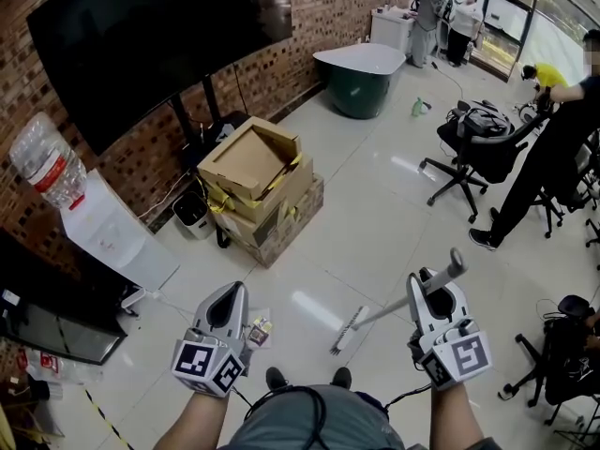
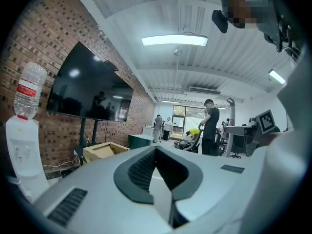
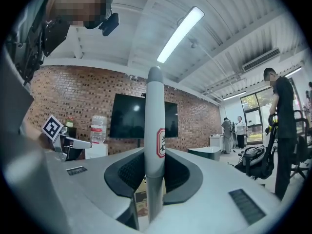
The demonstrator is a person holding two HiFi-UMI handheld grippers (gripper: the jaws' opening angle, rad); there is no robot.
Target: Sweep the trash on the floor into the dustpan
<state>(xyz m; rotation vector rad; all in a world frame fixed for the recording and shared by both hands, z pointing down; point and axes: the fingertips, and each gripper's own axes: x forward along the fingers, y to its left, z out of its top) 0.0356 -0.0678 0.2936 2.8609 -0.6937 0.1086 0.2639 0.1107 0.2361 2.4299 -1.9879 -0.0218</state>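
L gripper (image 1: 231,293): low left, aimed fwd over floor (image 1: 375,223); fingers (image 2: 140,172) closed tip to tip, nothing btwn them, so no dustpan in hand.
trash (image 1: 259,331): small wrapper-like scrap flat on floor, just beside L gripper on its right, close to person's shoes.
broom head (image 1: 348,330): low, right of trash and apart from it; touching floor or just above it, can't tell.
broom handle (image 1: 448,272): slants up-right from broom head thru R gripper, end poking out past it.
R gripper (image 1: 433,296): fingers (image 3: 127,172) clamped on broom handle, one each side; red-edged label (image 3: 160,143) on handle just above grip.
step (judged): early; trash unswept, broom likely being lined up.
doing it well:
- get dustpan down first, lip flat on floor, mouth facing trash; free L gripper suits that.
- set bristles on far side of scrap from pan.
- short, low strokes; light scrap may skid or flip on glossy tile.
- keep grip firm; a long handle held near its top twists easily.
hidden / unclear:
- dustpan: in no view; whereabouts unknown.
- more trash: poss. under grippers or body, not checkable.
- scrap: too small to ID.
- gripper views: aimed across room, no floor work area shown.
- bristle contact w/ floor: not readable.
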